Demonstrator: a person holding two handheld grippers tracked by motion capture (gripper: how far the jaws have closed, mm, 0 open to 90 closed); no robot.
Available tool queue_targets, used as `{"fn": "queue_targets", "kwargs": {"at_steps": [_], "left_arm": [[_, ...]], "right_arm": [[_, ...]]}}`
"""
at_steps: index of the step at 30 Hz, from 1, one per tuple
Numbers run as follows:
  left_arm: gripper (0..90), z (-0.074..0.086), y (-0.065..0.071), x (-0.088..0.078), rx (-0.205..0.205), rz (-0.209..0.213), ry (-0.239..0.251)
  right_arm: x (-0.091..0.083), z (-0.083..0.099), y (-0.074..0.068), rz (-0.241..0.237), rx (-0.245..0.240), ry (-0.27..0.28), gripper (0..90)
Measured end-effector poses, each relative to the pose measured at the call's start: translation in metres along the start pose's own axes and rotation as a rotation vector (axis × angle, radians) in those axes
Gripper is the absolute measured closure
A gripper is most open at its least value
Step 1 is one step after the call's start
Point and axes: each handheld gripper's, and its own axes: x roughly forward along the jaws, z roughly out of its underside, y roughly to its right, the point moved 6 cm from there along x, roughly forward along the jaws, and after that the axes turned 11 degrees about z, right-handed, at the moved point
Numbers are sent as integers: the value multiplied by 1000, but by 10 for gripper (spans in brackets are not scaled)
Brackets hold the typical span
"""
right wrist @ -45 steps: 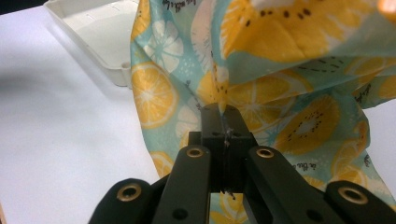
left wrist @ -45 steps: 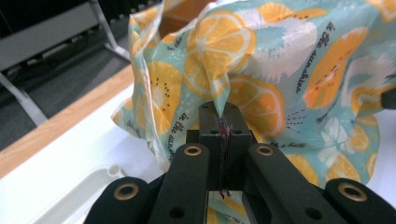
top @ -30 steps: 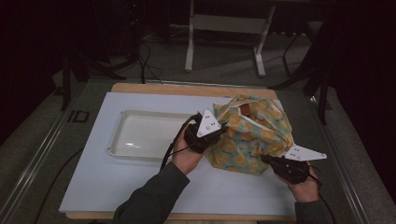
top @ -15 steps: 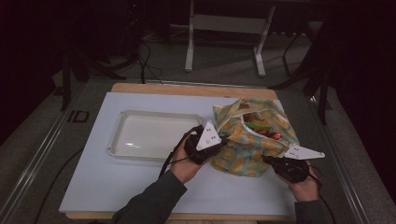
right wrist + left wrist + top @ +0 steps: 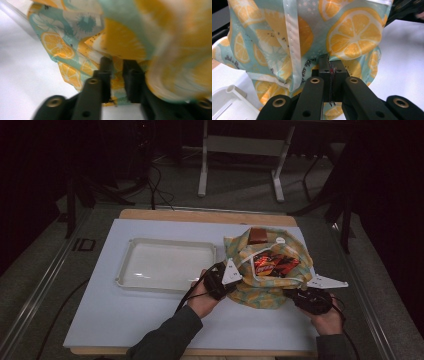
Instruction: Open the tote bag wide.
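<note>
- Orange-print bag: right of centre in the high view, mouth open, a red snack packet inside.
- Left gripper: jaws pinched tight on the bag's left rim.
- Right gripper: jaws have just been opening, parted with fabric between them.
- Clear tray: left of the bag, on the white board.

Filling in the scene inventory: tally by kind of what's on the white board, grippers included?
Fabric bag, orange-slice print: 1
Snack packet, red, inside the bag: 1
Clear plastic tray: 1
Handheld grippers: 2, left gripper and right gripper
Total: 5
</note>
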Motion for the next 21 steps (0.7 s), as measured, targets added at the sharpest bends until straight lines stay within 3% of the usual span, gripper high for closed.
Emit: {"fn": "queue_targets", "kwargs": {"at_steps": [2, 4, 9, 15, 21], "left_arm": [[853, 0, -1, -2, -6, -7, 2], [747, -1, 0, -6, -14, 2, 10], [610, -3, 1, -23, -26, 12, 41], [573, -3, -5, -50, -65, 23, 79], [539, -13, -17, -66, -83, 2, 106]], "right_arm": [[-5, 0, 3, 4, 8, 5, 687], [-11, -2, 5, -17, 30, 27, 654], [-17, -6, 6, -43, 46, 62, 632], [-17, -8, 3, -59, 56, 74, 635], [-15, -10, -1, -94, 61, 84, 657]]}}
